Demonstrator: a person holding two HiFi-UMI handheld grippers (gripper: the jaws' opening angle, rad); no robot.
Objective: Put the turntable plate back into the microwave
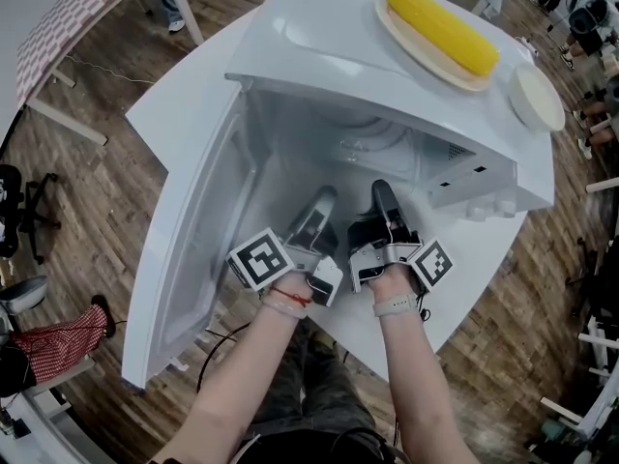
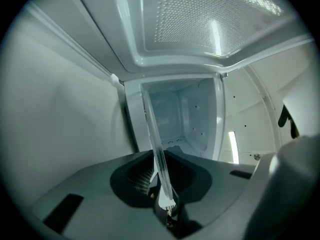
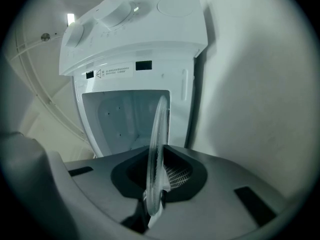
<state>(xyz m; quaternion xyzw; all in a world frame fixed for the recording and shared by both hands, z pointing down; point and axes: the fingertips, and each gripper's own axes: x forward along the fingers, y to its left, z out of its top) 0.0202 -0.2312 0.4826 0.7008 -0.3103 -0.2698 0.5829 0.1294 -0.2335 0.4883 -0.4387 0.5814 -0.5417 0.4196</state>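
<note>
No text I can read from here.

Right gripper view: the microwave (image 3: 135, 49) has a small white label strip (image 3: 116, 71) on its control panel, below the dials (image 3: 116, 15). There's a warning triangle (image 3: 98, 74) at the strip's left end with two lines of print beside it, too small to make out. Faint marks around the dials are also illegible.

Head view: the cube on my left claw (image 1: 323, 199) carries a black-and-white square marker (image 1: 261, 259). The cube on my right claw (image 1: 382, 191) carries a second marker (image 1: 432, 263). Both are coded patterns, not letters or digits.
</note>
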